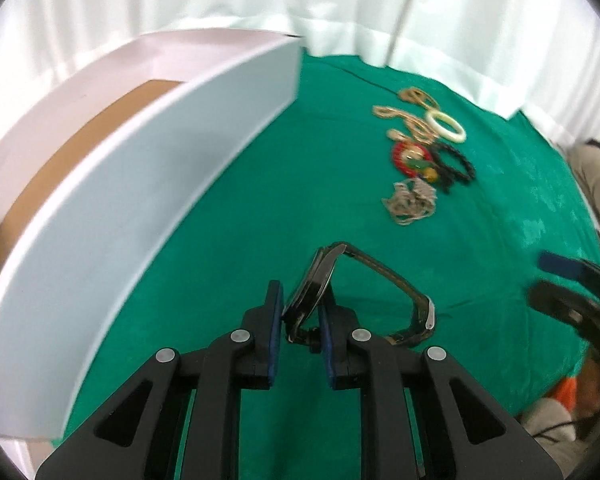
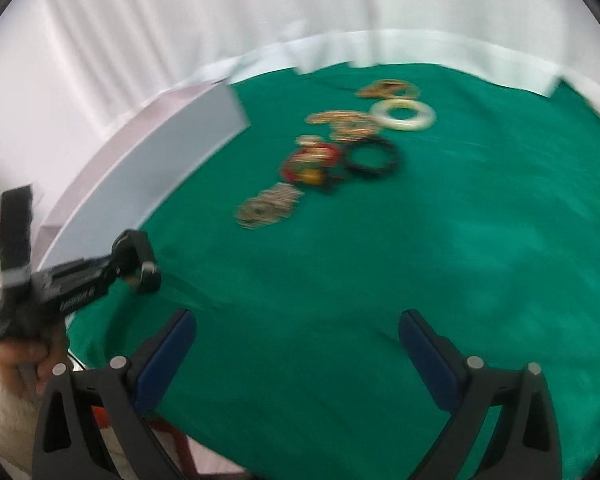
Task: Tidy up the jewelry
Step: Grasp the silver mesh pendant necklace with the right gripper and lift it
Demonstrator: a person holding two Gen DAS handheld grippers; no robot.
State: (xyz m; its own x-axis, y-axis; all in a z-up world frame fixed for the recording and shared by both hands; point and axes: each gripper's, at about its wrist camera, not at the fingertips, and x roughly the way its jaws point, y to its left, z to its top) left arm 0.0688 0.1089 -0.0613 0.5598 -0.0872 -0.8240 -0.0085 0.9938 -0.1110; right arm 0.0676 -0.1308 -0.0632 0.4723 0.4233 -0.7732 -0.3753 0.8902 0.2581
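Note:
A wristwatch (image 1: 318, 276) with a dark leather strap (image 1: 392, 280) is held just above the green cloth, its case standing edge-on between the blue pads. My left gripper (image 1: 300, 300) is shut on it, beside the long wall of a white box (image 1: 140, 184). The right wrist view shows the same gripper (image 2: 112, 268) at the far left with the watch (image 2: 142, 258) at its tip. My right gripper (image 2: 296, 316) stands open over bare cloth with nothing between its fingers. It appears blurred at the right edge (image 1: 568, 288) of the left wrist view.
Further back on the green cloth (image 2: 460, 240) lies a cluster of jewelry: a white bangle (image 1: 446, 126), a black bead bracelet (image 1: 456, 164), a red bracelet (image 1: 410, 156), gold chains (image 1: 404, 118) and a silvery chain (image 1: 412, 200). The box has a brown floor (image 1: 60, 168). White curtains hang behind.

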